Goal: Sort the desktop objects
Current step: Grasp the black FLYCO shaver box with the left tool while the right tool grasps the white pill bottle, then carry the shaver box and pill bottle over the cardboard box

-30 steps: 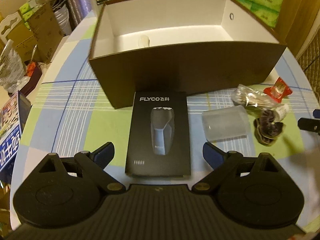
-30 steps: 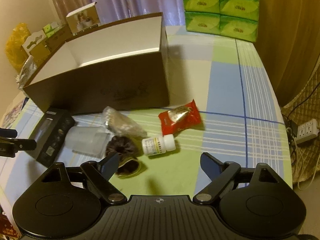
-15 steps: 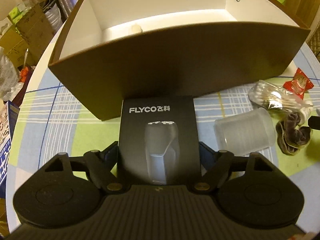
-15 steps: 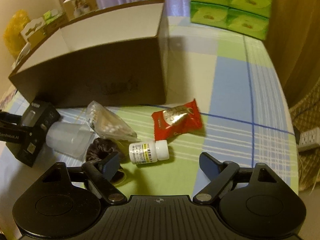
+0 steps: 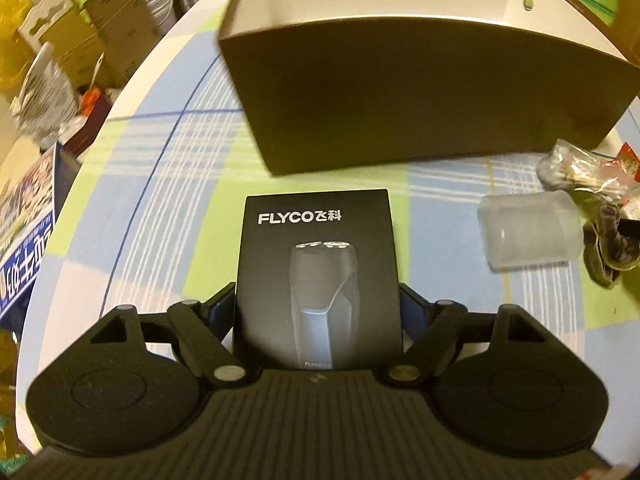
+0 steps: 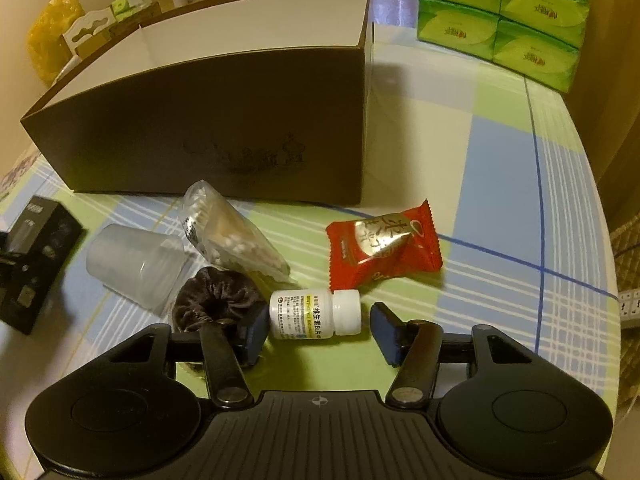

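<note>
Left wrist view: left gripper clamped on black FLYCO shaver box, just before brown cardboard box on checked tablecloth. Right wrist view: right gripper spread wide around white pill bottle, beside red candy packet.

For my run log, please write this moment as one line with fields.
left tool: shut on black shaver box | right tool: open around white pill bottle | brown bin: nothing visible inside
</note>
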Demonstrator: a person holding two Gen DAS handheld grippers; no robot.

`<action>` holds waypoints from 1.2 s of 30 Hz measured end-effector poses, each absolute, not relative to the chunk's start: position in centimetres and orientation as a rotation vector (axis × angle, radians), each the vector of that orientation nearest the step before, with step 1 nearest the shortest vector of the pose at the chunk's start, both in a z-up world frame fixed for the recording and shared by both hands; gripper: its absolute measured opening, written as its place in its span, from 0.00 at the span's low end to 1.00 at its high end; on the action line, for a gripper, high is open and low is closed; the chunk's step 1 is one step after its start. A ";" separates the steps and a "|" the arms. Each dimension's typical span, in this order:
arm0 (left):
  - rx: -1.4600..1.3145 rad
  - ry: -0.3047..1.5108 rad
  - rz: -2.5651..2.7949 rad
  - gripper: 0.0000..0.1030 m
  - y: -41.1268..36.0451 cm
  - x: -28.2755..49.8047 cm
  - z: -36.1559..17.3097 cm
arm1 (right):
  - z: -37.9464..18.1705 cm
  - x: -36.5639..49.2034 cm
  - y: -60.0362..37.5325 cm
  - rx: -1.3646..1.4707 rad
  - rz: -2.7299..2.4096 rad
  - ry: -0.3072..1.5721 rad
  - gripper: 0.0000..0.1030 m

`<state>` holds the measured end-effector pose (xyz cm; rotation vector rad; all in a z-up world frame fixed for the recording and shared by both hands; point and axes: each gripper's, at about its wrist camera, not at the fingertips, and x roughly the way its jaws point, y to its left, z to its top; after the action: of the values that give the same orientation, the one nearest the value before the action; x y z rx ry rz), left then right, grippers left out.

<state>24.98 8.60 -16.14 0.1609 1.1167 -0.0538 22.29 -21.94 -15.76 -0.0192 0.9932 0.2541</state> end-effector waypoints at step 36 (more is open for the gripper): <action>0.135 0.954 -0.137 0.74 8.3 21.5 -8.2 | -8.2 19.2 -20.3 0.011 0.312 0.898 0.43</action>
<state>21.49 8.29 -8.23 0.1353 0.9537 -0.1371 19.22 -20.26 -8.23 0.0106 0.8977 0.3121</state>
